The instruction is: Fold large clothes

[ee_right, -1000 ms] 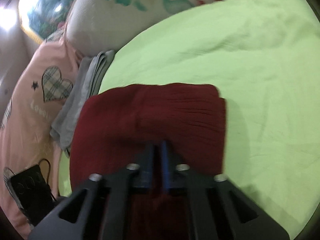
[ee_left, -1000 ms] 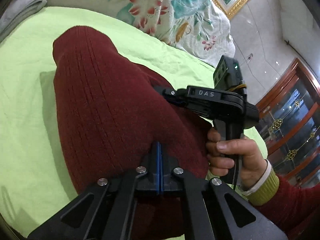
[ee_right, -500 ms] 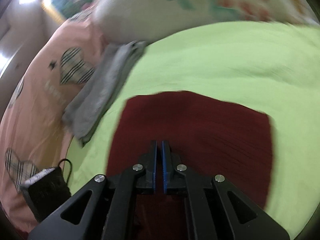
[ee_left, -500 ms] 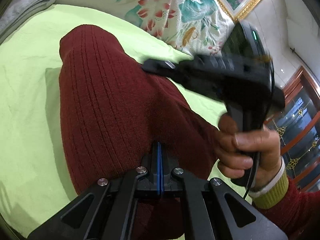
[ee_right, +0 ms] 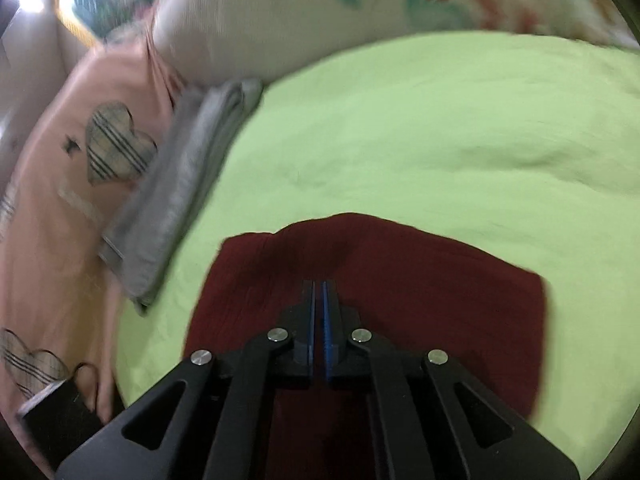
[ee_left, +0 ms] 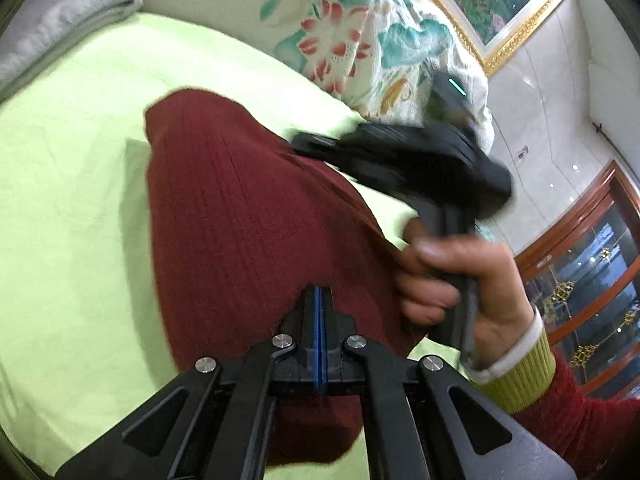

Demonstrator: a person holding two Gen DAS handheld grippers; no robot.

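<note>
A dark red ribbed knit garment (ee_left: pixel 248 216) lies folded into a compact block on a lime green bed sheet (ee_left: pixel 68 200); it also shows in the right wrist view (ee_right: pixel 420 272). My left gripper (ee_left: pixel 318 294) is shut, its pads together over the garment's near edge, with no cloth visibly between them. My right gripper (ee_right: pixel 319 286) is shut and hovers over the garment's near part. The right gripper's body (ee_left: pixel 404 156), held by a hand, shows in the left wrist view above the garment's right side.
A folded grey garment (ee_right: pixel 188 184) lies at the sheet's edge beside a pink quilt with plaid hearts (ee_right: pixel 80 168). A floral pillow (ee_left: pixel 360 32) sits at the head of the bed. A black device (ee_right: pixel 60 420) lies at the lower left. A wooden glass cabinet (ee_left: pixel 592 272) stands to the right.
The right gripper has lifted off the garment and swung, blurred, above its right side. The left gripper has drawn back slightly; the garment stays folded in place.
</note>
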